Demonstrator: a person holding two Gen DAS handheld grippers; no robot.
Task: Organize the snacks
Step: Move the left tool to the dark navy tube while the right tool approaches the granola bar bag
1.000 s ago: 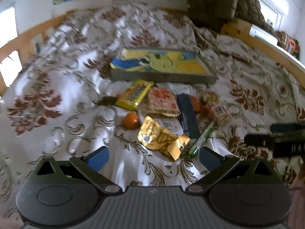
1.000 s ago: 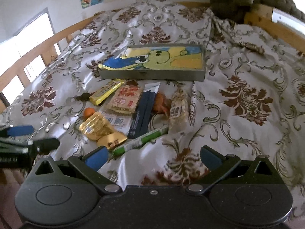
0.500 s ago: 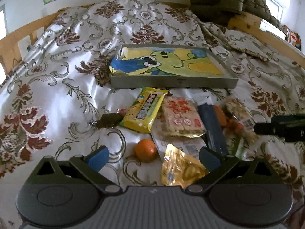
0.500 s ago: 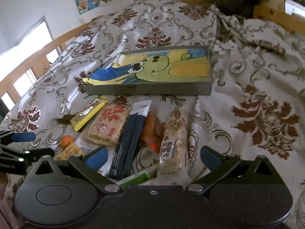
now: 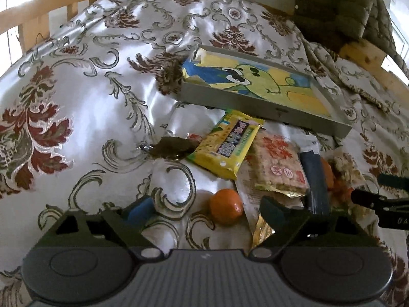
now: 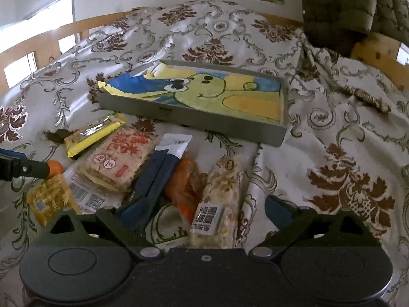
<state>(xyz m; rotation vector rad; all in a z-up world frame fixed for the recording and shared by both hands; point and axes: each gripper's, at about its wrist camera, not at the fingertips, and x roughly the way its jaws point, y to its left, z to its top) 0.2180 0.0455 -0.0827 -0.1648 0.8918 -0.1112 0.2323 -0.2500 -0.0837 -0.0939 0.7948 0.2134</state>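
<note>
So far nothing is tidy: my tray (image 6: 194, 121) sits on the bed (image 6: 332, 138) at twelve o'clock with no snacks in it. All the snacks lie in a heap just below it. My left tongs (image 5: 207, 211) have just been closing a little around the orange (image 5: 226, 206), not touching. My right tongs (image 6: 202, 211) have closed a little too, around the nut bar (image 6: 219, 199), holding nothing.

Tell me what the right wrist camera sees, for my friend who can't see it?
The right gripper, open, hangs low over a pile of snacks on a flowery bedspread, with a nutty bar between its jaws, not pinched. Behind the pile sits a grey tray lined with a green cartoon picture.
</note>
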